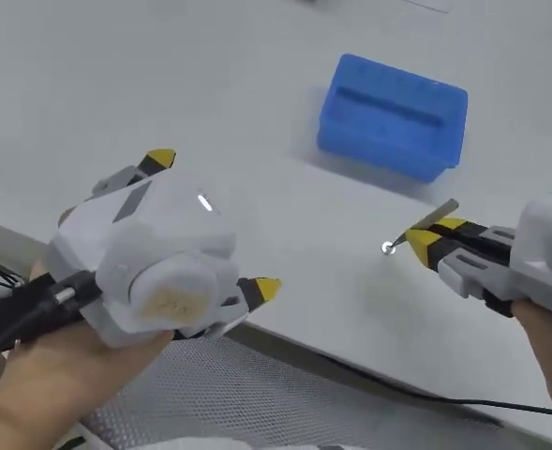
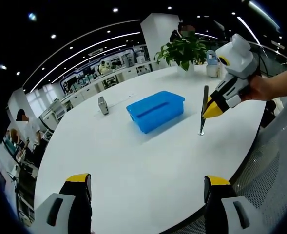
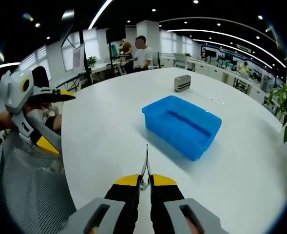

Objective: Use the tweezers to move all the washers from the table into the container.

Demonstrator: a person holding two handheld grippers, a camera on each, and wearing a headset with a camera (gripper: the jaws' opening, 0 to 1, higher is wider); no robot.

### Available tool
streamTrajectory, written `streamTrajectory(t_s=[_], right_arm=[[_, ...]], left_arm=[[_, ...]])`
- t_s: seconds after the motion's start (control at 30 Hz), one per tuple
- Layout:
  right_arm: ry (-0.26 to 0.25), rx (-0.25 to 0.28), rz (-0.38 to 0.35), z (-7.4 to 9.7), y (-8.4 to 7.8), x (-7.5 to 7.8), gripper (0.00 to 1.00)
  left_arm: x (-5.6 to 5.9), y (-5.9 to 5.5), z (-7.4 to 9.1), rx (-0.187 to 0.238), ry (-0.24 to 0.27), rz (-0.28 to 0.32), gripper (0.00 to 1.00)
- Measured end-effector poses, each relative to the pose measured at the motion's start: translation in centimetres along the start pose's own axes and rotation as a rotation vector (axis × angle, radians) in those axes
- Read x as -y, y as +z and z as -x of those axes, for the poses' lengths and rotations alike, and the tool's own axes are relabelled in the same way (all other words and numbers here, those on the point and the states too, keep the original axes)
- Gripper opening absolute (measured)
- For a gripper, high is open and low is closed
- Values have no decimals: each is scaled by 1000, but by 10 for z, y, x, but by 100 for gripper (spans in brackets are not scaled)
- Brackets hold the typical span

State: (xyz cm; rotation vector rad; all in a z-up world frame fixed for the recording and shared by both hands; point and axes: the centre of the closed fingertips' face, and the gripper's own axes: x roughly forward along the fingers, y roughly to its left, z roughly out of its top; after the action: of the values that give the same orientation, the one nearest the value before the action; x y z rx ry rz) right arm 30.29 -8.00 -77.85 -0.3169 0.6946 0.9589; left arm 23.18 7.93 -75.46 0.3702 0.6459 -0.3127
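My right gripper (image 1: 433,232) (image 3: 143,179) is shut on a pair of metal tweezers (image 1: 416,230) (image 3: 145,163), which point down at the white table. A small silver washer (image 1: 388,247) sits right at the tweezers' tip; whether it is pinched I cannot tell. The blue container (image 1: 393,114) (image 2: 155,109) (image 3: 182,124) stands beyond it, apart from the tweezers. My left gripper (image 1: 210,222) (image 2: 147,180) hovers open over the table's near edge, holding nothing. In the left gripper view the right gripper (image 2: 213,109) holds the tweezers (image 2: 203,109) upright, tip on the table.
A small grey box (image 2: 103,105) (image 3: 182,83) stands far back on the round white table (image 1: 257,112). A potted plant (image 2: 182,48) is at the far rim. A mesh chair (image 1: 257,394) lies below the near edge. People stand in the background.
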Motion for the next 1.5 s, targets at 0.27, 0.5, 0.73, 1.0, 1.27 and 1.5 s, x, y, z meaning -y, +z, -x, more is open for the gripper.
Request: streamTrajectory(t_s=[0.27, 0.5, 0.73, 1.0, 1.27, 1.5], right_arm=[[-3, 8, 21, -2, 1, -2, 3], [-10, 4, 42, -2, 0, 0, 3], [-3, 21, 54, 3, 15, -2, 3], [-33, 90, 62, 16, 52, 16, 3], [-82, 175, 33, 24, 85, 44, 3], [-143, 208, 25, 13, 99, 65, 3]], left_arm=[[0, 0, 0, -1, 2, -2, 99], [0, -1, 0, -9, 2, -8, 98], [0, -2, 0, -14, 2, -6, 99], [1, -2, -1, -15, -1, -15, 98], [2, -4, -1, -27, -4, -12, 98], [1, -5, -2, -29, 1, -11, 98]])
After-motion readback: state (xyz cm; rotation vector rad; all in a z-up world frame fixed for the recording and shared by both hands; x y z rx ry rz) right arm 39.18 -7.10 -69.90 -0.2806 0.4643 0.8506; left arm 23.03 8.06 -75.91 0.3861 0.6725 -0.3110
